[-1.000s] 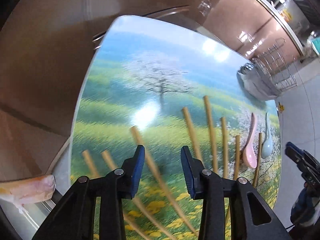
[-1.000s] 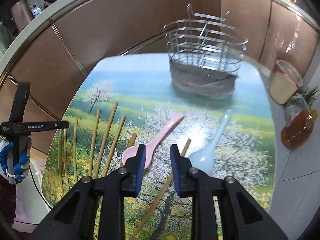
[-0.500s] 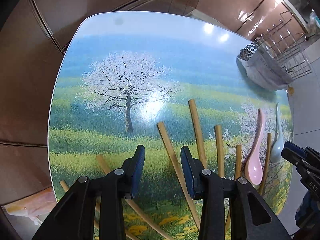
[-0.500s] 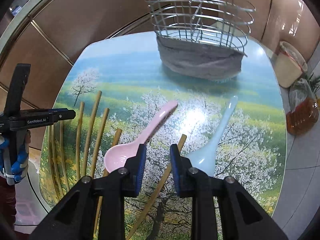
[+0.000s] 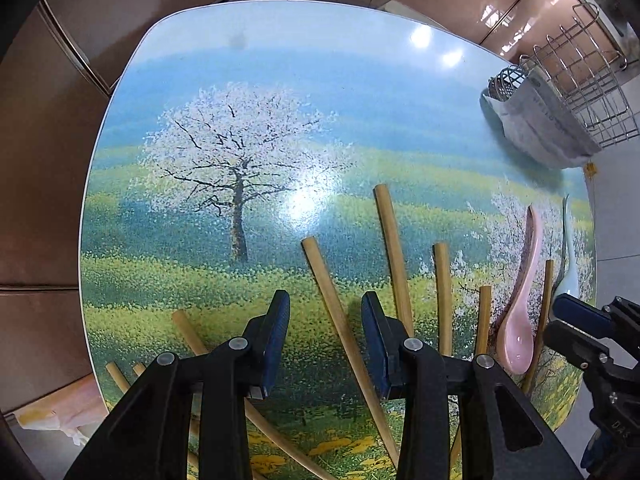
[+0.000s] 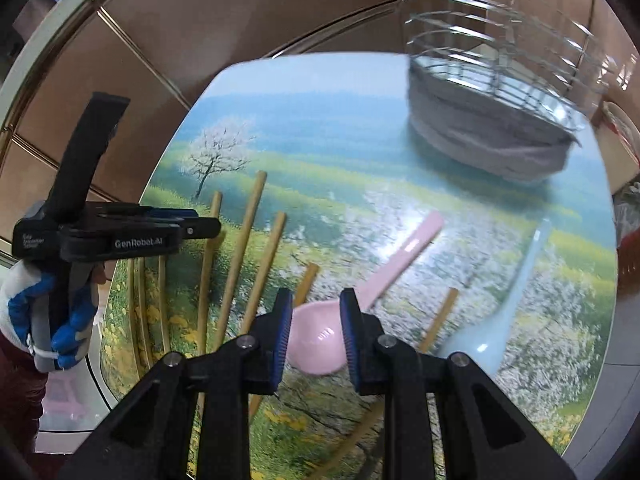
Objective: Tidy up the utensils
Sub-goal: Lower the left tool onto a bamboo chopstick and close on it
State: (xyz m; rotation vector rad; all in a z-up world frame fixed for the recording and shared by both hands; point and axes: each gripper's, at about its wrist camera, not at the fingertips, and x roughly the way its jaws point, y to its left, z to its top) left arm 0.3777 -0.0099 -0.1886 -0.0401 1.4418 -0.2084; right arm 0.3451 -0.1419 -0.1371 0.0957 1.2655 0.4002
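Right wrist view showed our right hand-held gripper [image 6: 313,334], released and empty, just above the pink spoon [image 6: 352,312], its handle running up-right toward the wire rack [image 6: 500,120].

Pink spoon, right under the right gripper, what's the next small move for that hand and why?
Probably lower the right gripper a little more and close on the pink spoon. Its jaws are open with the spoon's bowl showing in the gap, nothing is held yet, and the spoon lies flat on the table, with the wire rack waiting at the far end.
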